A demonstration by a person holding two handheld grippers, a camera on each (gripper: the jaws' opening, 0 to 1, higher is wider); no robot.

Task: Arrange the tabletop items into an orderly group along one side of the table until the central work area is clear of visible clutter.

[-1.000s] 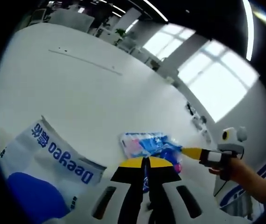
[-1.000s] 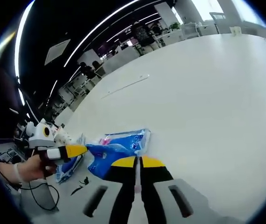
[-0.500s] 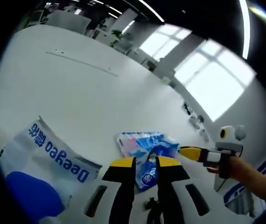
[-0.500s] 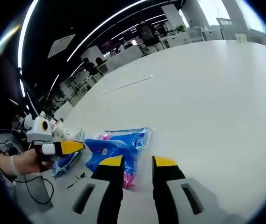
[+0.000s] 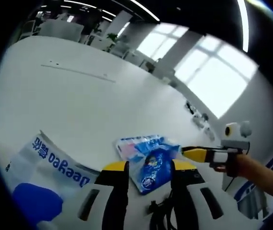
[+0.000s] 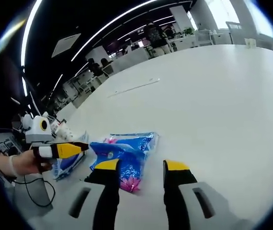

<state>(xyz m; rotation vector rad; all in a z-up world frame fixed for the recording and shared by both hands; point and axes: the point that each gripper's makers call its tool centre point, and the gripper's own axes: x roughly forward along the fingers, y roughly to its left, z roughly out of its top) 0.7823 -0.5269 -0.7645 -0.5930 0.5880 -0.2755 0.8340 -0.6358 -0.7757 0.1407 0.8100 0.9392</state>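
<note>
My left gripper [image 5: 149, 166] is open, its yellow-tipped jaws standing either side of a blue packet [image 5: 151, 168] that lies on the white table [image 5: 78, 96]. Just beyond the packet lies a pink and blue packet [image 5: 135, 145]. My right gripper [image 5: 192, 154] comes in from the right, held in a hand [image 5: 242, 165]. In the right gripper view my right gripper [image 6: 142, 166] is open with nothing between its jaws. The blue packet [image 6: 119, 157] lies just left of them, overlapping the second packet [image 6: 138, 141]. The left gripper [image 6: 73, 149] points in from the left.
A large white and blue "Deeyeo" pack [image 5: 45, 184] lies at the left near the table edge, and its blue end [image 6: 66, 165] sits under the left gripper. A black cable [image 5: 160, 211] curls near my left jaws. Beyond the packets the table [image 6: 213, 96] stretches far.
Both grippers have gone from shut to wide open. The blue packet, held between the left jaws a second ago, now lies loose on the table.
</note>
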